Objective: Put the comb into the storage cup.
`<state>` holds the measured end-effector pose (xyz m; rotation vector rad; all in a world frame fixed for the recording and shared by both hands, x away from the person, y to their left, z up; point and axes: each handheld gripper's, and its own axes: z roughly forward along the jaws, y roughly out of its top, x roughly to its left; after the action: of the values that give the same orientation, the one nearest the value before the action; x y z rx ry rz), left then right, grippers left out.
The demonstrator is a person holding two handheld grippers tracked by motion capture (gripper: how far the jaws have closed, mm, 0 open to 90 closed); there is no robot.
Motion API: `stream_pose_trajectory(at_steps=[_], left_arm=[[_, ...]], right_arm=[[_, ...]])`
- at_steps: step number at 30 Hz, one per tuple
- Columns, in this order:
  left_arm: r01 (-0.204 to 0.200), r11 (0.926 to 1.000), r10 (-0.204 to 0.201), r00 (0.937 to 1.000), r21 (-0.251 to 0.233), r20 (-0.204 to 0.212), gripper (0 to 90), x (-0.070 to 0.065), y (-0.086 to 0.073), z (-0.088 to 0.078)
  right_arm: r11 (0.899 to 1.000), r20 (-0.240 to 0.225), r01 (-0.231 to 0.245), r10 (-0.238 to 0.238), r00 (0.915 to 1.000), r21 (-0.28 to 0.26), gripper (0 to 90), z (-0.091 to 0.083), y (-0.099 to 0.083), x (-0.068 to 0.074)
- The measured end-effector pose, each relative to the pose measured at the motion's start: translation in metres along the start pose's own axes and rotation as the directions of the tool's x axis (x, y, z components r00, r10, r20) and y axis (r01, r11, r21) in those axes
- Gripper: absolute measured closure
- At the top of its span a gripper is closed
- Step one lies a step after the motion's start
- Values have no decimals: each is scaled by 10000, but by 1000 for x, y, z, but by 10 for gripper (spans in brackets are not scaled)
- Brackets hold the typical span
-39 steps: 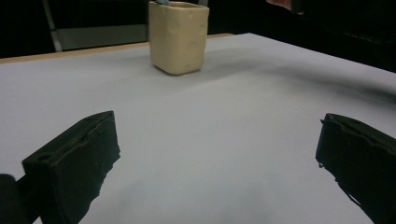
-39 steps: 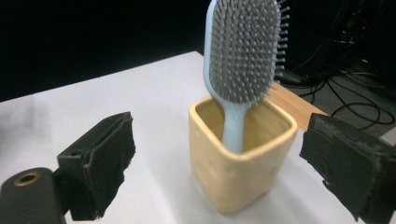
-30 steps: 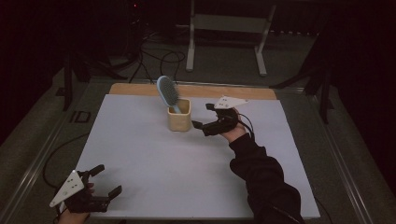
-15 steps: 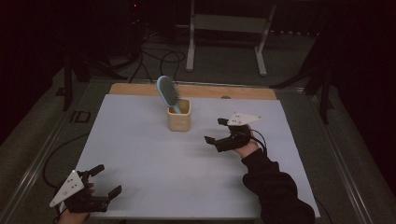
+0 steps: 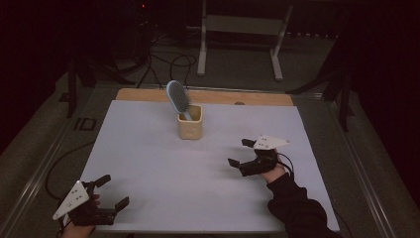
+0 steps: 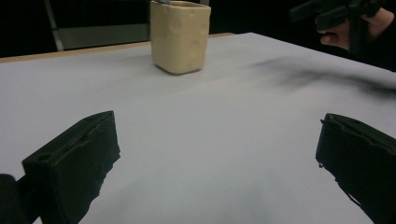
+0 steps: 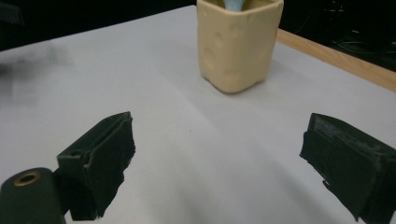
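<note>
Both claws spread wide and empty over the white-covered surface.
The left claw sat at 7 o'clock; the right claw had drawn back to 4 o'clock from the square cream ceramic cup, which held a light-blue oval hairbrush at 12 o'clock.

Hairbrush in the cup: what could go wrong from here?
1. The hairbrush leans out of the small cup with its head well above the rim, so it looks top-heavy; a nudge could tip both.
2. The right gripper, jaws open and empty, is the nearer one; a careless sweep toward the cup might knock it over.
</note>
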<state>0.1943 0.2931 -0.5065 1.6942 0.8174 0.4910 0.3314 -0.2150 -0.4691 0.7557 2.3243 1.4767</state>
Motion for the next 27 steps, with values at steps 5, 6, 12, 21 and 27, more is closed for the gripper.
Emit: stream_pose_trajectory(at_steps=[5, 6, 12, 21, 27], left_arm=[[-16, 10000, 16, 10000, 2, -15, 0, 0, 0, 0], [-18, 10000, 18, 10000, 12, -21, 0, 0, 0, 0], [0, 10000, 0, 10000, 11, -43, 0, 0, 0, 0], [-46, 10000, 46, 10000, 35, -39, 0, -1, 0, 0], [-41, 10000, 41, 10000, 14, -41, 0, 0, 0, 0]], right_arm=[[9999, 205, -151, 151, 9997, 24, 87, -11, -13, 0], [9997, 234, -242, 241, 9994, 37, 87, -13, -16, 0], [9992, 650, -373, 362, 9972, 162, 94, -27, -33, 2], [9960, 1102, -857, 824, 9905, 260, 94, -47, -56, 9], [9938, 1629, -1107, 1070, 9808, 140, 94, -61, -69, 13]])
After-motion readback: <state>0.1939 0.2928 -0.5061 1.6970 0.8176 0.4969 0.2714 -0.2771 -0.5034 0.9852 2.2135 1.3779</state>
